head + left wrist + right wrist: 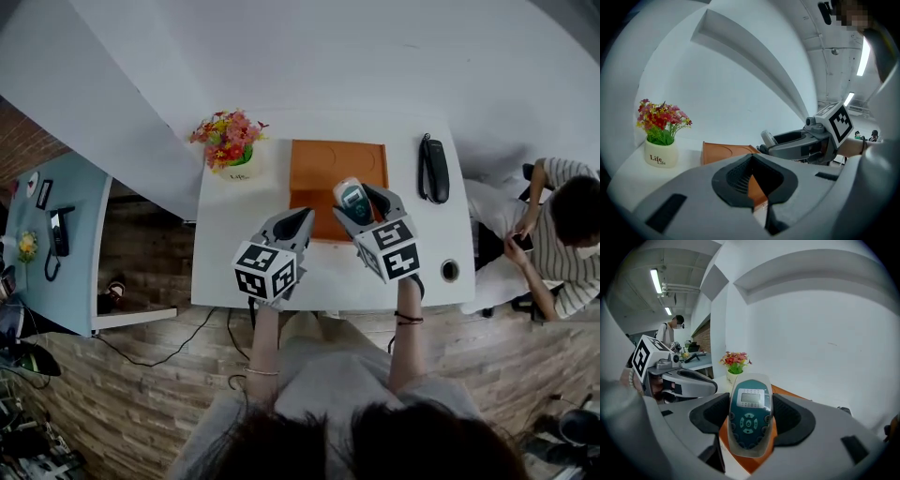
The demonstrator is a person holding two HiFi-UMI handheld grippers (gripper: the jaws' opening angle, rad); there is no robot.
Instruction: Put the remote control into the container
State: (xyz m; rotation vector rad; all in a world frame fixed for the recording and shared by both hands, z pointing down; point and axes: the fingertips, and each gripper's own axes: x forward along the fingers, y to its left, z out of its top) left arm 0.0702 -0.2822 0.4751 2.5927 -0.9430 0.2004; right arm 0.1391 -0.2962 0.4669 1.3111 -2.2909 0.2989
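One grey-white remote control [351,194] with a teal face, a small screen and round buttons is pinched between the jaws of the right tool [362,200]. It hangs over the near right part of the one flat orange-brown container [323,164]; whether it touches the container cannot be told. In the right gripper view the remote control [750,420] stands lengthwise between the two dark pads, screen end away from the camera.

The left tool [293,223] has its jaws pressed together at the tips, with only a hollow between the pads and nothing in it. It sits just left of the right tool, over the container's near left corner.

Also on the white tabletop [234,253] are one white pot of red and yellow flowers [230,141] at the container's far left, one black telephone handset [433,169] to the right, and one round cable hole [450,271] near the front right corner.

A white wall runs behind. A light-blue desk [56,281] stands to the left on a brick-patterned floor [141,394]. A seated person in a striped shirt [562,234] is at the right.

Both forearms reach forward side by side, each with a band at the wrist.
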